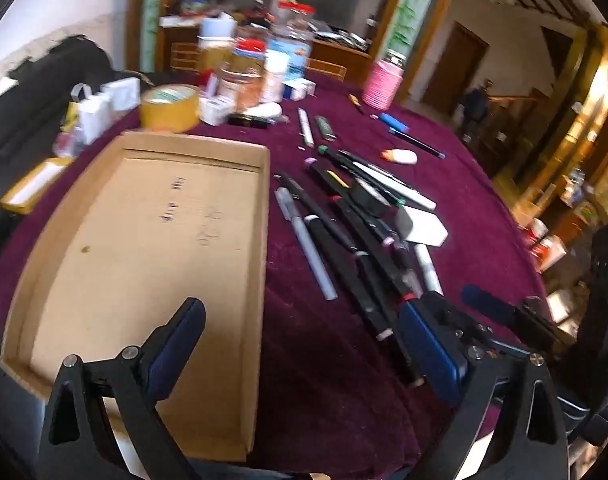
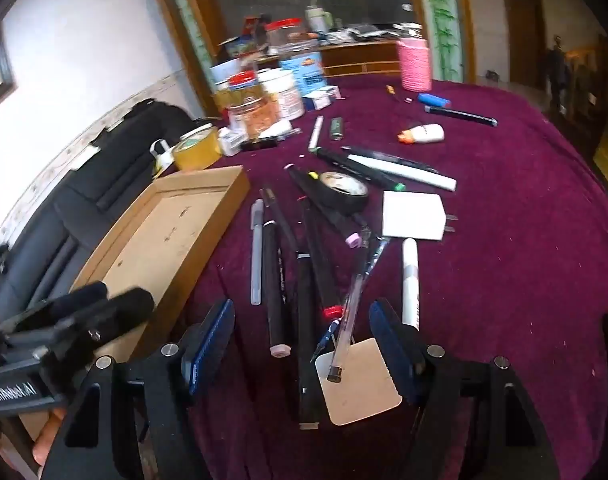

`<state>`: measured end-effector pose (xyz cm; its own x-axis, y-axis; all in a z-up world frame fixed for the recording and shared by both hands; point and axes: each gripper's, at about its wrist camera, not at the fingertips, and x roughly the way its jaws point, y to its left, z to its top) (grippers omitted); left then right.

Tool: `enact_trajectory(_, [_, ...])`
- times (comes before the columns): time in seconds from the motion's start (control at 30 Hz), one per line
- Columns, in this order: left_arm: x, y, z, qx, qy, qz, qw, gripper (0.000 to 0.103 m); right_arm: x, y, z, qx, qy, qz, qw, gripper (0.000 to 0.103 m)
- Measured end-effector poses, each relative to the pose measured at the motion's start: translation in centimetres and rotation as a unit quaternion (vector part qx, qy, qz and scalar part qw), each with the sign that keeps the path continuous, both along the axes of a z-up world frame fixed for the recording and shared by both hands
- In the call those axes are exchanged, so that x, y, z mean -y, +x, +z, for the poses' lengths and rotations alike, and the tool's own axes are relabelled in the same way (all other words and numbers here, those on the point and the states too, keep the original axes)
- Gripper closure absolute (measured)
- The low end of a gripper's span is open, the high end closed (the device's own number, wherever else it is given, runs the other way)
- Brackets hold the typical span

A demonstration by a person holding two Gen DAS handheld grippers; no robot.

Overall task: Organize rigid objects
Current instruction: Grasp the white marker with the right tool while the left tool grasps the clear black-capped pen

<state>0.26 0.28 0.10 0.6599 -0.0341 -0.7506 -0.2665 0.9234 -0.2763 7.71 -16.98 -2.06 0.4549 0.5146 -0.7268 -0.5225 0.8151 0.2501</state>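
I assess this as a home living room: surface (image 2: 504, 184) under purple cloth, wood-framed mirror (image 2: 304, 0) upper centre, dark sofa (image 2: 104, 168) left, wooden door (image 2: 522, 36) upper right.

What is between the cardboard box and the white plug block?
Pens and markers lie between the cardboard box and the white plug block, plus a black tape roll, in the right wrist view.

Your left gripper (image 1: 304, 344) is a black frame with silver round screw heads at its pivots and ribbed dark-blue pads (image 1: 176, 344) on both fingers. Your right gripper (image 2: 304, 344) matches it: black arms, silver screws, blue ribbed pads (image 2: 208, 344). White "GenRobot.AI" lettering (image 2: 12, 394) marks one housing.
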Motion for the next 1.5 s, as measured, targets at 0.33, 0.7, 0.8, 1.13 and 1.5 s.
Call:
enact_trajectory(0.33, [-0.1,3.3,-0.6,-0.022,-0.01,-0.071,0.9972,0.006,2.5,-0.1,0.8,-0.011,-0.003,-0.105,0.994,0.029])
enact_trajectory(0.7, [1.2,1.9,-1.0,-0.036,-0.027,-0.038,0.9983,0.008,4.7,0.0,-1.4,-0.042,-0.004,-0.104,0.994,0.049])
enact_trajectory(0.8, [1.8,1.7,-0.9,-0.044,-0.017,-0.022,0.9986,0.008,5.0,0.5,-1.7,-0.054,-0.001,-0.089,0.995,0.053])
enact_trajectory(1.13, [5.3,5.0,0.0,-0.068,0.027,0.011,0.9973,0.01,6.1,4.9,-4.3,-0.086,-0.004,-0.054,0.995,0.071])
enact_trajectory(1.5, [9.0,8.3,-0.4,-0.09,0.045,-0.013,0.9949,0.017,4.9,6.4,-5.1,-0.067,-0.072,0.003,0.995,0.091])
